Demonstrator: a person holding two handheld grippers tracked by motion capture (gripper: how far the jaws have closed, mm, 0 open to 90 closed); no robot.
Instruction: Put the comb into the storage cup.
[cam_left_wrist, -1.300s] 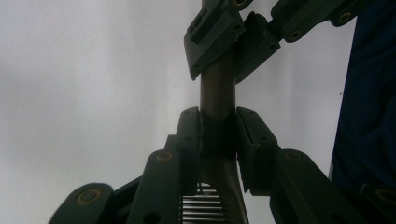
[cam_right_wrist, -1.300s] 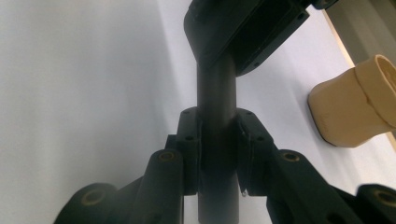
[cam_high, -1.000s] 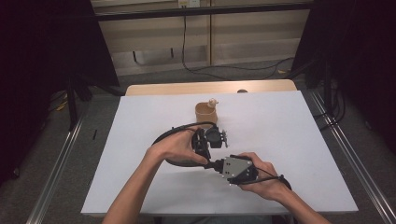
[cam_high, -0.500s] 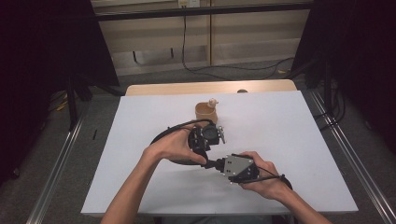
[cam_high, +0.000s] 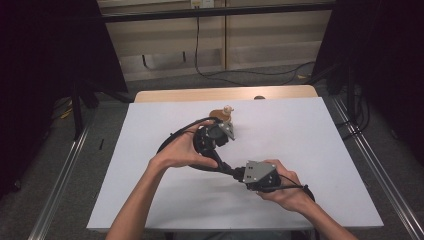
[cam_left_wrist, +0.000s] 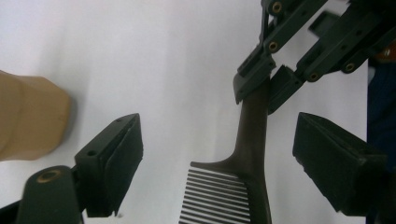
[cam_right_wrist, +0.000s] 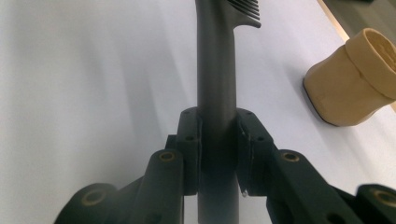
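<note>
A dark comb (cam_left_wrist: 254, 135) lies between my two grippers, just above the white table (cam_high: 310, 150). My right gripper (cam_right_wrist: 217, 126) is shut on the comb's handle (cam_right_wrist: 215, 70), with the teeth (cam_right_wrist: 240, 9) pointing away from it. My left gripper (cam_left_wrist: 219, 128) is open wide, its jaws standing on either side of the comb's teeth (cam_left_wrist: 219, 196) without touching them. In the high view the left gripper (cam_high: 220, 134) sits mid-table in the person's left hand, and the right gripper (cam_high: 241, 173) is nearer the front. A tan cup-like holder (cam_high: 220, 115) stands just beyond the left gripper.
The tan holder (cam_right_wrist: 352, 84) appears to the right of the comb in the right gripper view, and as a tan shape (cam_left_wrist: 28, 116) at the left edge of the left gripper view. Black cables (cam_high: 172, 142) loop around the left hand. A wooden strip (cam_high: 175, 95) borders the table's far edge.
The left gripper has shifted slightly away from the person, toward the tan holder. The right gripper has stayed almost still, keeping its hold on the comb.
</note>
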